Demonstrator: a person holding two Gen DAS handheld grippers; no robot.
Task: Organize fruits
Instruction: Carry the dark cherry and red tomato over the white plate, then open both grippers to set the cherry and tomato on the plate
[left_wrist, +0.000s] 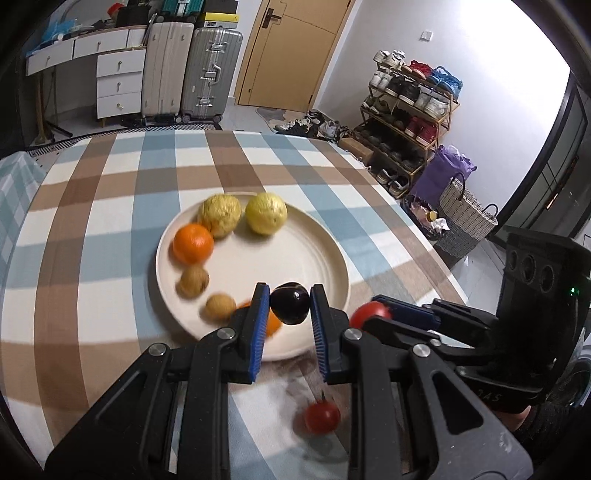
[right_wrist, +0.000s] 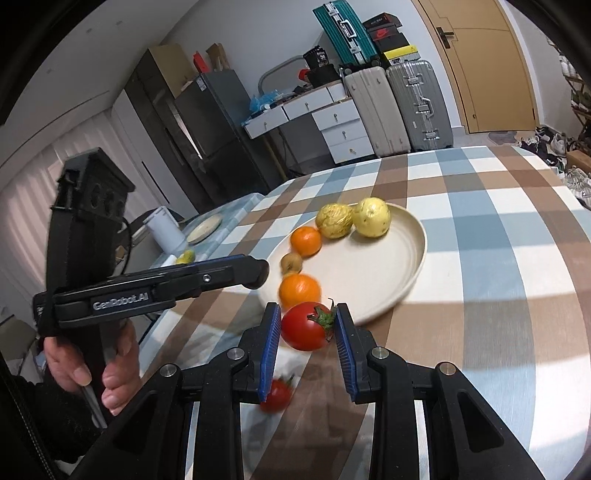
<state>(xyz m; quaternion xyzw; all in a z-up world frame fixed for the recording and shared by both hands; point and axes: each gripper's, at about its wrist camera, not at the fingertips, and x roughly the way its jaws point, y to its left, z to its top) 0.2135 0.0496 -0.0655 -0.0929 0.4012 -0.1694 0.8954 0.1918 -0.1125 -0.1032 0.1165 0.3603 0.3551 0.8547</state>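
Note:
A dark purple plum (left_wrist: 290, 306) is pinched between the blue pads of my left gripper (left_wrist: 290, 291), which hangs over the near rim of the cream plate (left_wrist: 295, 251). On the plate lie two yellow fruits (left_wrist: 266, 213), an orange (left_wrist: 192, 243), two small brown fruits (left_wrist: 194, 281) and a second orange (right_wrist: 299, 290), half hidden in the left wrist view. My right gripper (right_wrist: 307, 310) is shut on a red tomato (right_wrist: 306, 326) just short of the plate (right_wrist: 369, 266). A second tomato (left_wrist: 322, 417) rests on the checked cloth below both grippers. The left gripper (right_wrist: 258, 274) shows side-on in the right wrist view.
The checked tablecloth (left_wrist: 110, 229) covers the whole table. Off its right edge stand a shoe rack (left_wrist: 410, 110) and woven baskets (left_wrist: 465, 218). Suitcases (left_wrist: 192, 70) and drawers stand beyond the far edge. A white cup (right_wrist: 164, 229) and small dish sit on a side surface to the left.

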